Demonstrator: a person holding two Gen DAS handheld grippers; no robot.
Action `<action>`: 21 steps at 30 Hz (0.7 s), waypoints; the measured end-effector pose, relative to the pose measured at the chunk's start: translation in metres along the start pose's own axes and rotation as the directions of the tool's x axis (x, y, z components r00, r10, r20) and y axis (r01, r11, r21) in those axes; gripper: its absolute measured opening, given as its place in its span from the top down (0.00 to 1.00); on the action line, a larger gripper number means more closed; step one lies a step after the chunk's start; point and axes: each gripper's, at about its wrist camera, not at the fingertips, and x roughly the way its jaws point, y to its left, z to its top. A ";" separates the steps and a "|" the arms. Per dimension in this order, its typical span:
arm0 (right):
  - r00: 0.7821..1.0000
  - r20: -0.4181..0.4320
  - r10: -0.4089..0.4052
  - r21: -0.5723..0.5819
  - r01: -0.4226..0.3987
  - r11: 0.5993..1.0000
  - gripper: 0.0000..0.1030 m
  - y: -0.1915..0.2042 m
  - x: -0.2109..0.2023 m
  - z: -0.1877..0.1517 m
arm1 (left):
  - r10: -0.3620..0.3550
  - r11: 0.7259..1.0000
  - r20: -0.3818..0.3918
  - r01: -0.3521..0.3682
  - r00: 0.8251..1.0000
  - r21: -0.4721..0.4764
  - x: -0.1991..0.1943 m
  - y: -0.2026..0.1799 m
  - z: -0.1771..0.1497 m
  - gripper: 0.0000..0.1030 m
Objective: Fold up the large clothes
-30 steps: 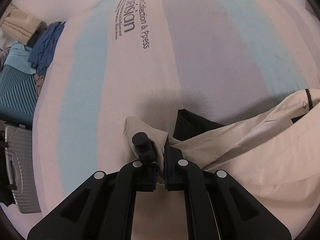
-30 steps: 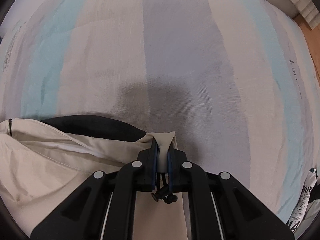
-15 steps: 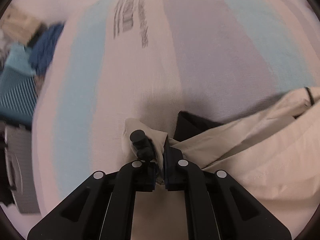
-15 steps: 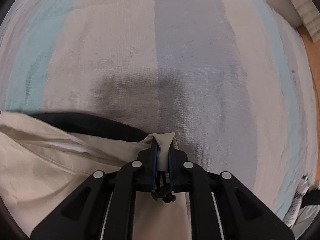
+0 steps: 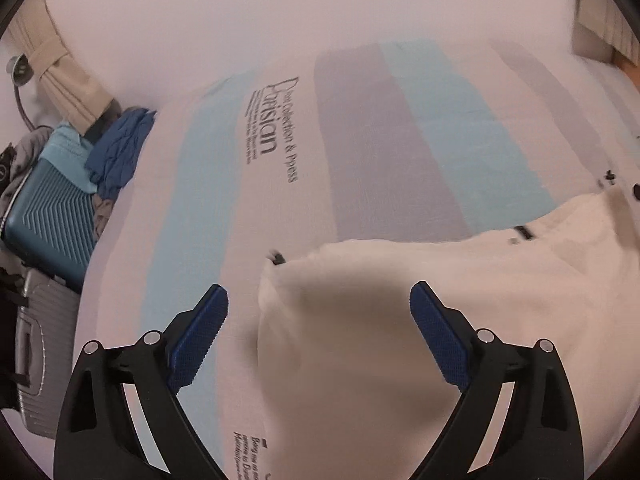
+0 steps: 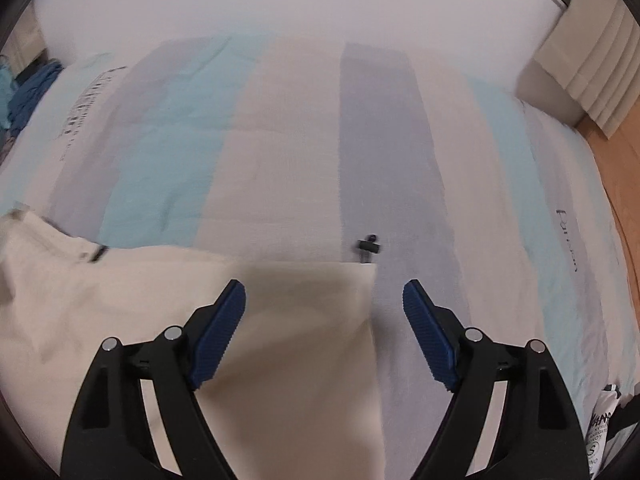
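A large cream garment [image 5: 400,320] lies flat on the striped bedspread [image 5: 360,140]. My left gripper [image 5: 318,300] hovers above the garment's left corner, jaws opening wide, nothing pressed between the blue pads [image 5: 200,332]. A black cord toggle [image 5: 277,258] sticks out at that corner. In the right wrist view the same cream garment [image 6: 200,320] ends at its right edge, with another black toggle [image 6: 368,245] just beyond. My right gripper [image 6: 324,300] hangs over that edge, jaws opening, touching no cloth.
A teal suitcase [image 5: 44,216] and a grey one [image 5: 36,360] stand left of the bed, with blue clothes [image 5: 120,152] piled near them. A beige curtain [image 5: 60,64] hangs behind. A padded headboard [image 6: 588,60] and wooden floor [image 6: 616,168] are at the right.
Both grippers let go of the garment's corners, spread wide and rose away from the bed. The cream cloth dropped flat, covering the black lining seen earlier.
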 end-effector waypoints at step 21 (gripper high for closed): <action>0.981 -0.100 0.166 0.031 -0.164 0.986 0.24 0.049 -0.028 -0.064 | -0.087 0.995 -0.119 0.079 0.989 -0.066 -0.032 -0.054 -0.031 0.11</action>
